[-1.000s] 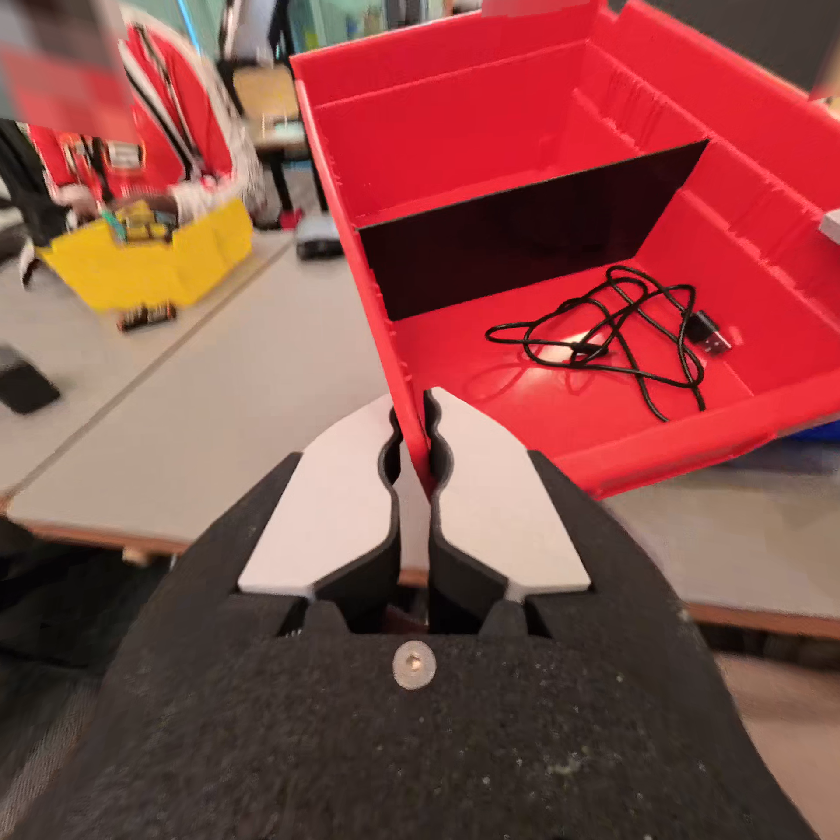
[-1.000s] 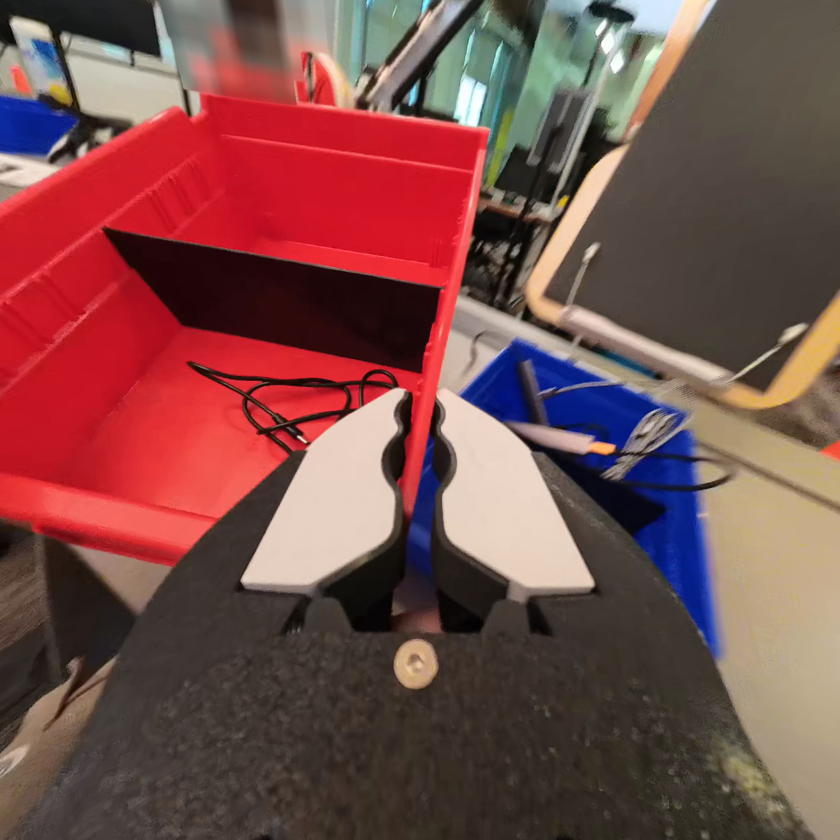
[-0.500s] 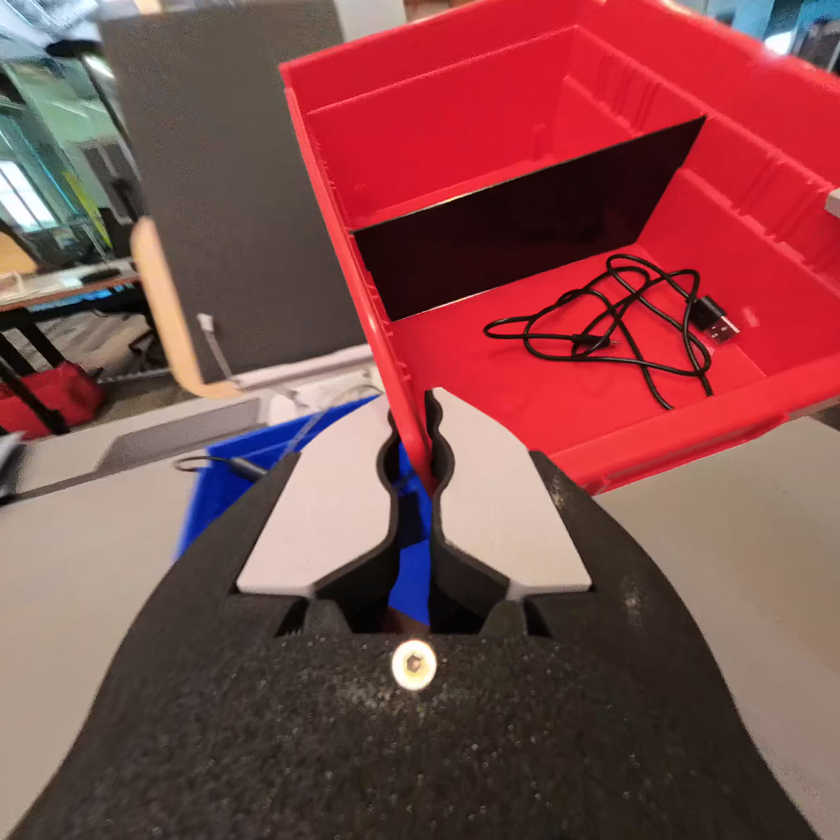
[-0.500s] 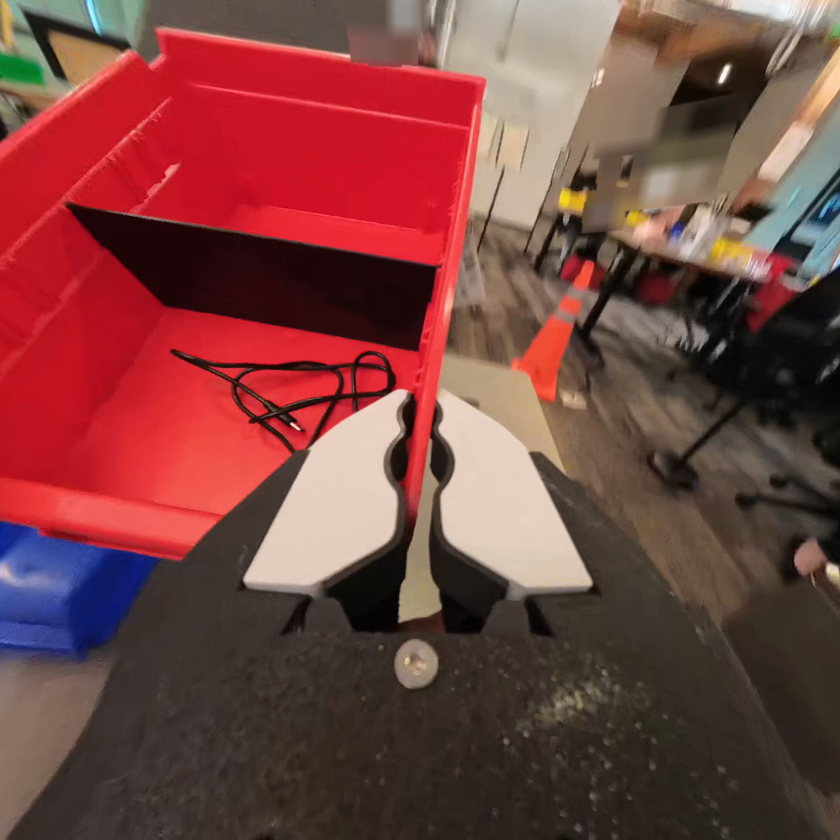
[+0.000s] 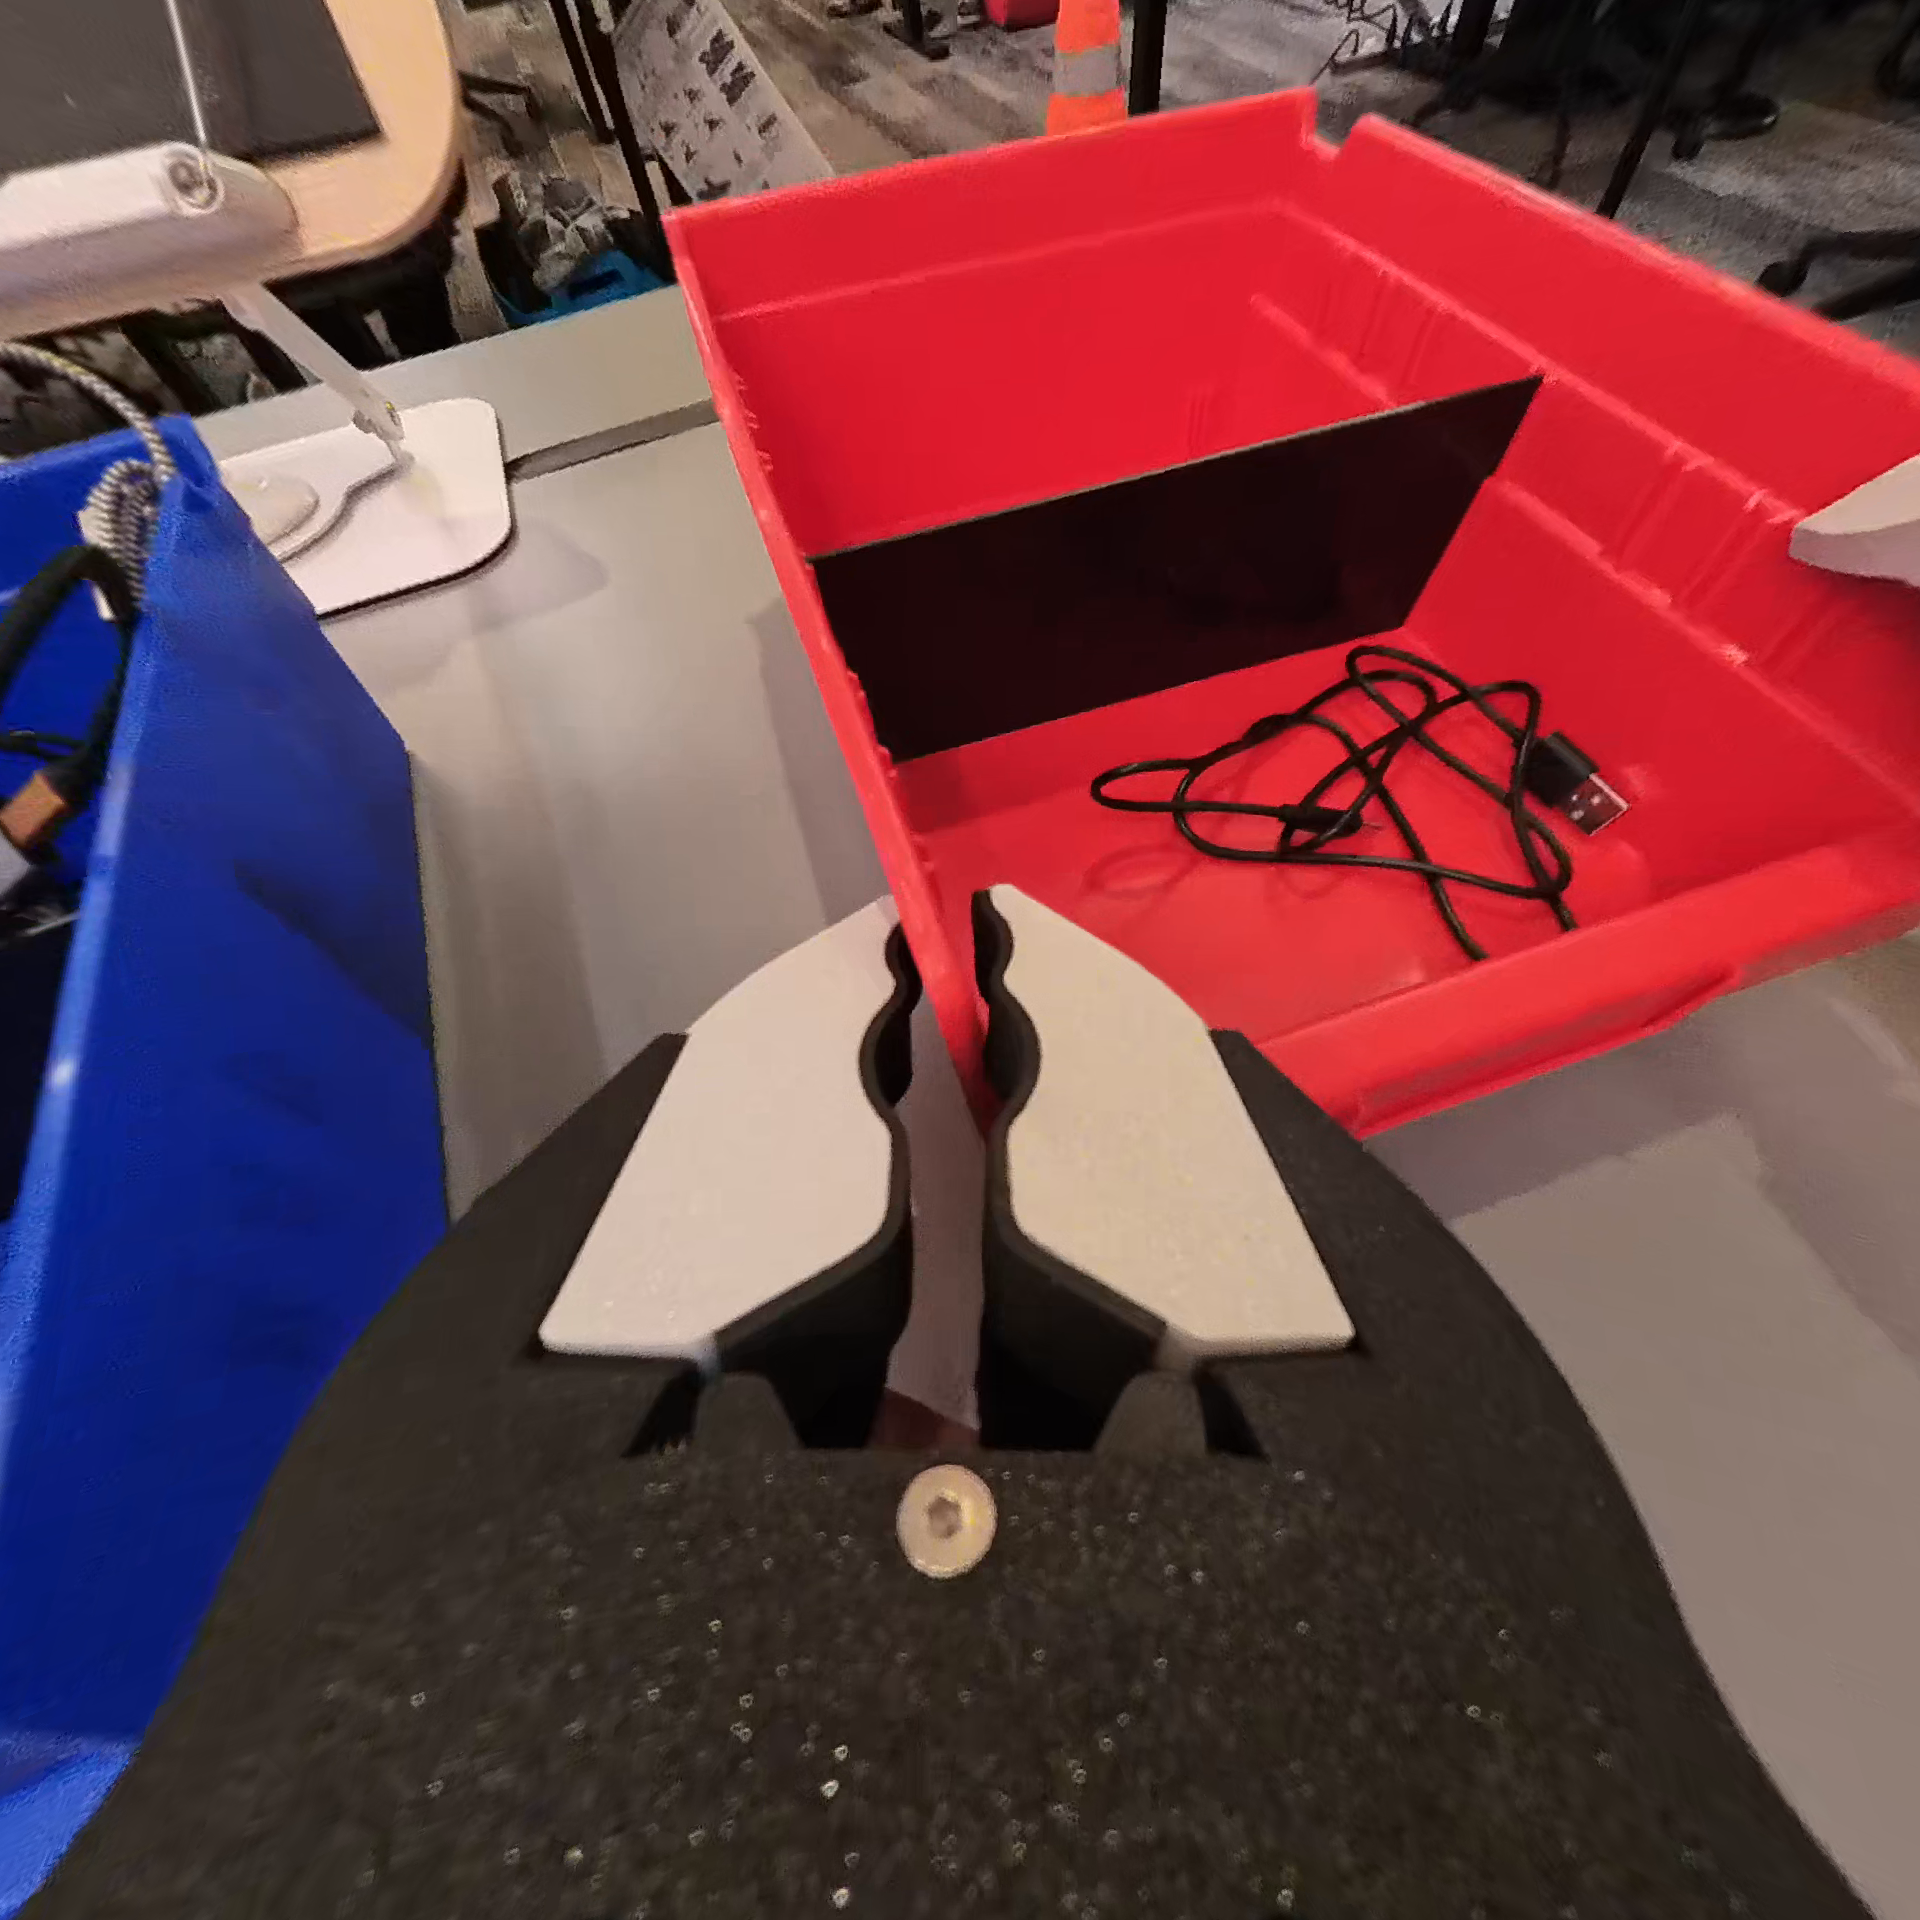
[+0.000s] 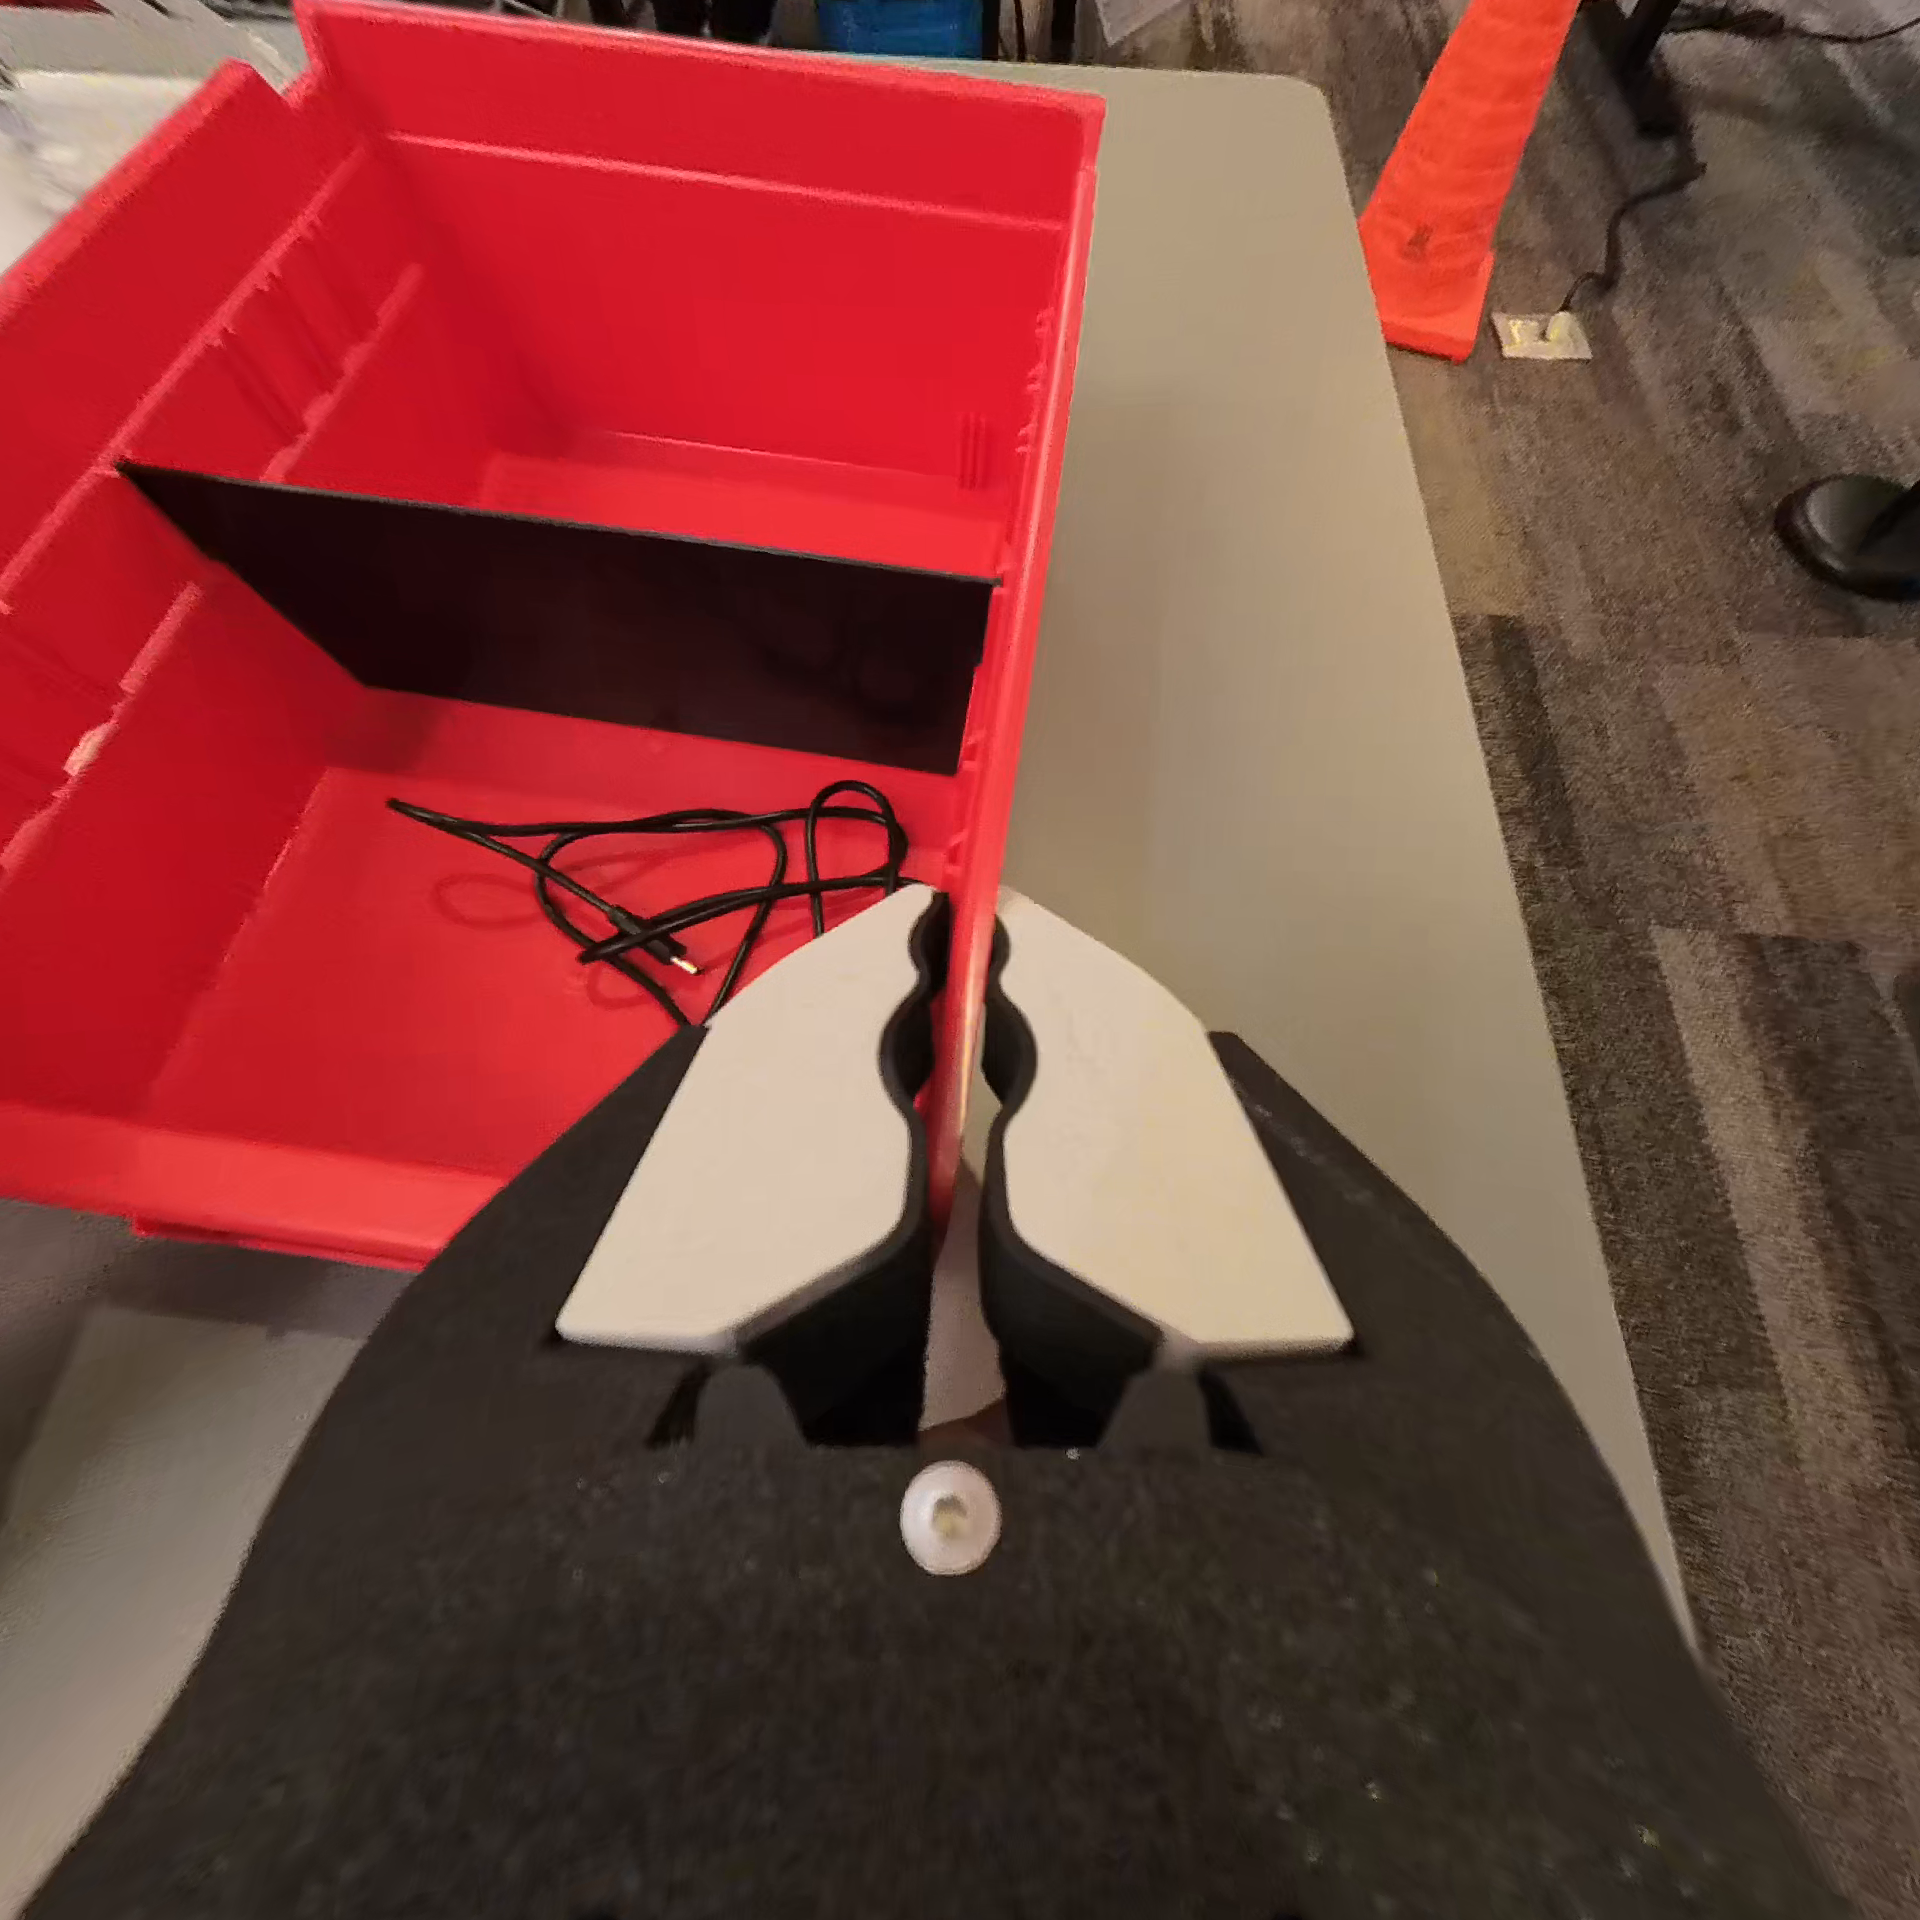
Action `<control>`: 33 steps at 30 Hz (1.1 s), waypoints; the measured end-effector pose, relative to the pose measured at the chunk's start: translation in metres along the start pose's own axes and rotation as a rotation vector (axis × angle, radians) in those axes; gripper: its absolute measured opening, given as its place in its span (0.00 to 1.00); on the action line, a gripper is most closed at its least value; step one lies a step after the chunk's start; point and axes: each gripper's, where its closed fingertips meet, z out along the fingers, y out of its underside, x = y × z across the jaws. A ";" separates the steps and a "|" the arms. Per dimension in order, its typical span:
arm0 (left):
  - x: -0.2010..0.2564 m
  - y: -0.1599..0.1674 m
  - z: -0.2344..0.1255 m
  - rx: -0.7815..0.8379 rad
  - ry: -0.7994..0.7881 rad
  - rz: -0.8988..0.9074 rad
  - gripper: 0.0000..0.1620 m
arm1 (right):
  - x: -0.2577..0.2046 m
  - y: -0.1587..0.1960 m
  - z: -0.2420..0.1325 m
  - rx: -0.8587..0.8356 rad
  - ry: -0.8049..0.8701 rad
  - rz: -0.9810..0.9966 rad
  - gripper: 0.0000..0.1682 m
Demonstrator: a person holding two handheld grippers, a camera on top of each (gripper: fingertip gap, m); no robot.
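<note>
A red plastic bin with a black divider is held between both grippers, low over a grey table. My left gripper is shut on the bin's left wall near its front corner. My right gripper is shut on the bin's right wall. A tangled black USB cable lies in the front compartment, also in the right wrist view. A tip of the right gripper's fingers shows at the bin's far wall.
A blue bin with cables stands close at the left of the red bin. A white lamp base sits behind it on the table. The table's right edge drops to carpet, where an orange cone stands. Some 20 cm of space lies between my two pairs of fingers.
Both grippers have swung round with the red bin, and it has come down toward the grey table beside the blue bin. The cable has stayed in the front compartment.
</note>
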 end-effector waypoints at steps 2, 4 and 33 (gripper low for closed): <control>0.000 0.003 0.002 0.004 0.013 -0.007 0.06 | 0.000 -0.002 0.001 -0.006 0.021 -0.007 0.02; 0.002 0.003 0.002 0.011 0.047 -0.012 0.07 | 0.001 -0.002 0.002 -0.013 0.045 0.010 0.03; -0.288 0.098 -0.136 0.005 -0.044 -0.177 0.18 | -0.328 -0.011 0.022 -0.377 -0.281 -0.012 0.07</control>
